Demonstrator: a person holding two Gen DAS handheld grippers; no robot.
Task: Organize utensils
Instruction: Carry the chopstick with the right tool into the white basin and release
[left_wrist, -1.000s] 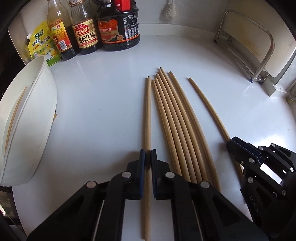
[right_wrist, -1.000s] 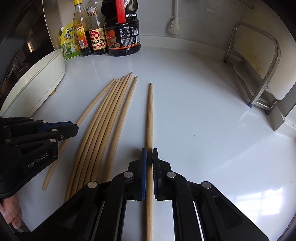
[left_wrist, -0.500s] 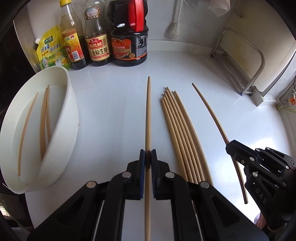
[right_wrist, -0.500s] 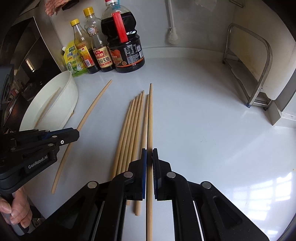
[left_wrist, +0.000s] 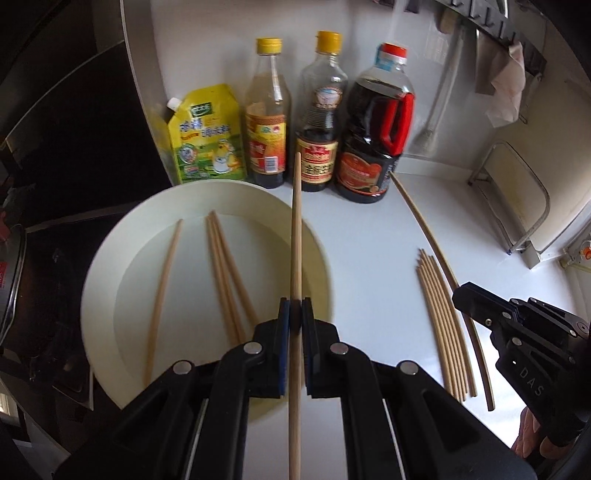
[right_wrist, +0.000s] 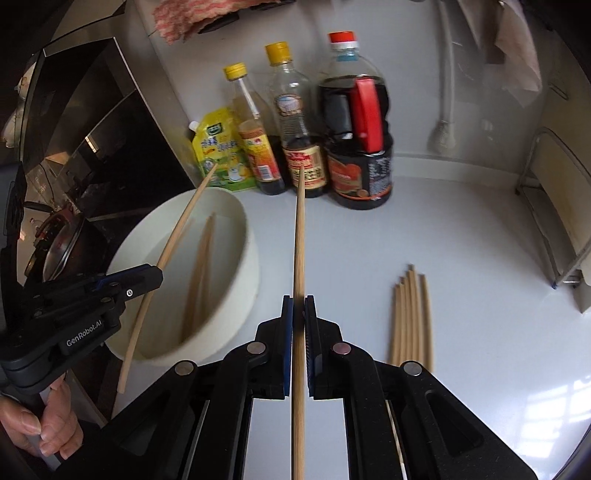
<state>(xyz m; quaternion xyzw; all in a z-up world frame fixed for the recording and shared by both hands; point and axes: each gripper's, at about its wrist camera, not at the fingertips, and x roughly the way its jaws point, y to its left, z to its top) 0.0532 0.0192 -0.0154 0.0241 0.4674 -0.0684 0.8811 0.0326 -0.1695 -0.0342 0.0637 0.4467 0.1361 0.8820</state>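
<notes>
Chopsticks are being gathered into the white bowl (left_wrist: 99, 295), taken here as landmark. Both grippers have lifted off the desk (left_wrist: 369, 229) and swung toward it since a second ago. Left gripper (left_wrist: 295, 314) is clamped on one chopstick (left_wrist: 296, 221), now held above the bowl's right half, over four sticks already inside (left_wrist: 221, 266). Right gripper (right_wrist: 298, 310) is clamped on another chopstick (right_wrist: 300, 240), held in the air just right of the bowl. A bundle (right_wrist: 410, 317) remains flat on the desk, well right of the bowl. Judgement: two deposits are imminent; about half the task remains.
</notes>
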